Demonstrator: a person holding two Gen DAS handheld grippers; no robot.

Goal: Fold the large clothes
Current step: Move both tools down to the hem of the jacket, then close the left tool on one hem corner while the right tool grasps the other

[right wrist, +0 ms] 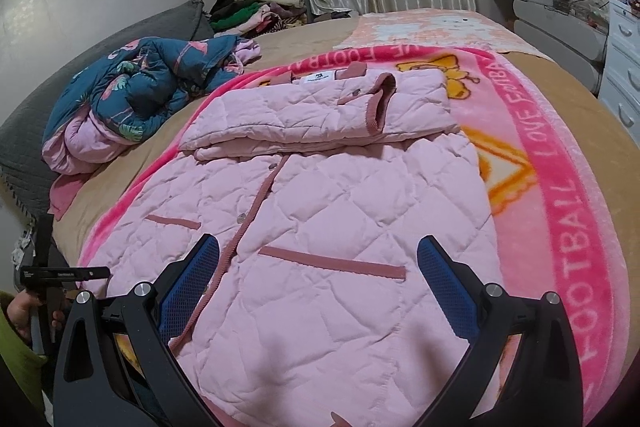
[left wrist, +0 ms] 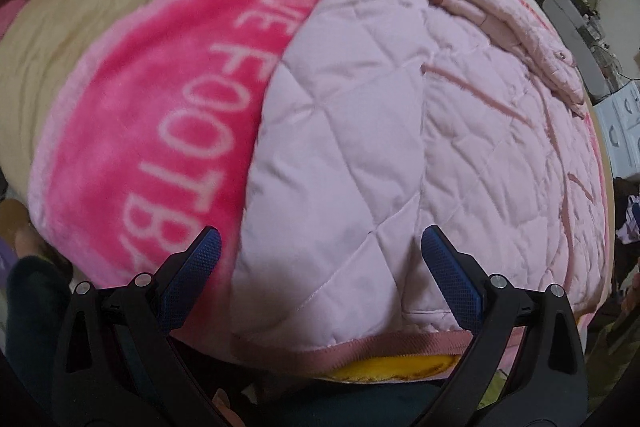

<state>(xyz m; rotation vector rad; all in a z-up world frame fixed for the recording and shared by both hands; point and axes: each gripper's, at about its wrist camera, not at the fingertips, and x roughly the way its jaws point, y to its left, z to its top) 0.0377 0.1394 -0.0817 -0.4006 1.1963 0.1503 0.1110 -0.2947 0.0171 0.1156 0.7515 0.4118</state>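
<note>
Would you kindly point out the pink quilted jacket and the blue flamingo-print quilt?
pink quilted jacket [right wrist: 320,227], right wrist view, front panel.
blue flamingo-print quilt [right wrist: 160,79], right wrist view, crumpled top.

I see jacket [right wrist: 320,211] pale pink, diamond-quilted, dusty-rose trim — blanket [right wrist: 560,195] hot pink, white lettering; bundle [right wrist: 148,83] teal, flamingo print.

The pink quilted jacket [right wrist: 320,227] fills the middle of the bed [right wrist: 560,83], its folded sleeves [right wrist: 320,107] heaped across the far end. Bare blanket [right wrist: 560,207] runs along the right, while a crumpled blue quilt [right wrist: 140,83] blocks the far left.
</note>
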